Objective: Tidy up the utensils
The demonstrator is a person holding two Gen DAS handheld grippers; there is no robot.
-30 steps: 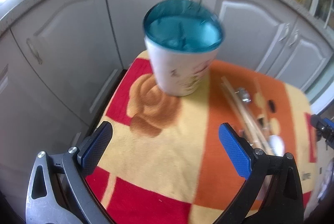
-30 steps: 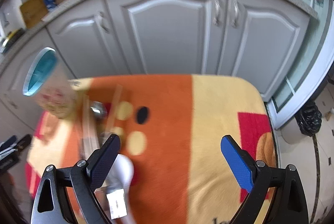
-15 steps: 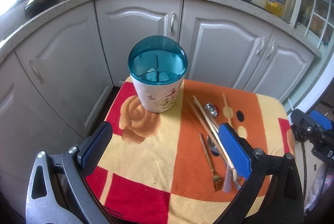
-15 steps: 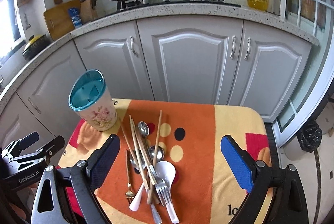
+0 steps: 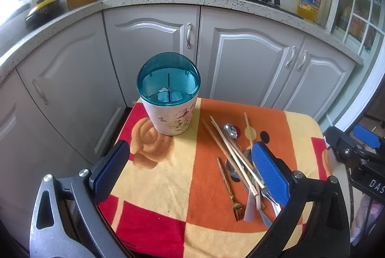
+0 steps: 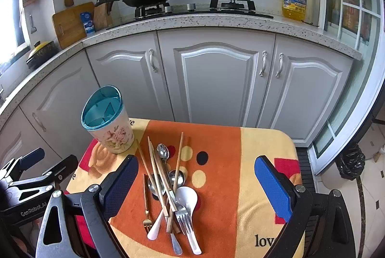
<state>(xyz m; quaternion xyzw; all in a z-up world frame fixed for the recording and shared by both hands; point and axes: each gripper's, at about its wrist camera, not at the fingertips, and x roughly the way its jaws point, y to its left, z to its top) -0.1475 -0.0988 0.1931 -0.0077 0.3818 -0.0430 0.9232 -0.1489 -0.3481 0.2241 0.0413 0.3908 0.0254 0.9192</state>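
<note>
On patterned cloth [image 6: 259, 161]: utensil pile [image 6: 168, 185], holder [image 5: 168, 94]; kitchen cabinets [image 6: 216, 80] behind.

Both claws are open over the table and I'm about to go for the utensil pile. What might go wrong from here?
1. The utensil pile is tangled: chopsticks cross the forks and spoons, so lifting one may drag others off the table edge.
2. The holder is tall, stands near the table's far corner, and could tip if bumped.
3. The towel might bunch under a claw.
</note>
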